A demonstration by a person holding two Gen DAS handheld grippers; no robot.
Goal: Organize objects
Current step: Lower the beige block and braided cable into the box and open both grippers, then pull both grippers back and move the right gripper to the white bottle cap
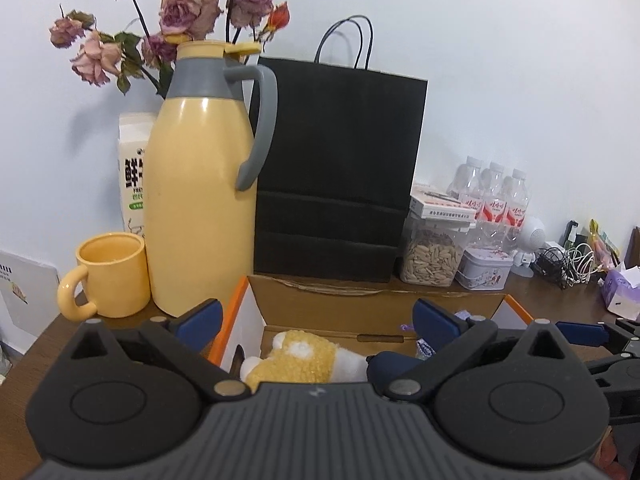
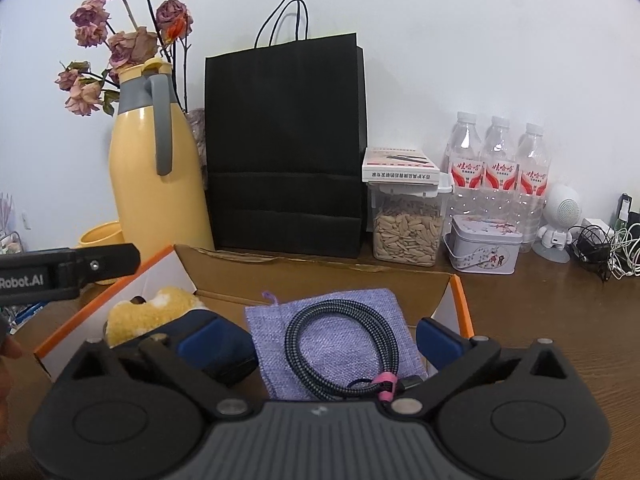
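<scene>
Left wrist view
Left gripper (image 1: 316,322): jaws spread wide, nothing between the pads, poised over the near rim of the cardboard box (image 1: 372,300).
Plush toy (image 1: 298,358): yellow and white, lay inside the box at its left end, directly ahead of and below the jaws.
Behind the box: yellow thermos (image 1: 200,200), yellow mug (image 1: 110,276), black paper bag (image 1: 336,172).

Right wrist view
Right gripper (image 2: 332,340): jaws fully apart, empty.
Coiled cable (image 2: 340,350): rested on the purple cloth pouch (image 2: 340,338) in the box's right half, straight ahead between the open fingers.
Long axis: coil stretched away from the camera, roughly along the pointing line.
Nearer hand: right for cable and pouch, left for the plush, by judgement.
</scene>
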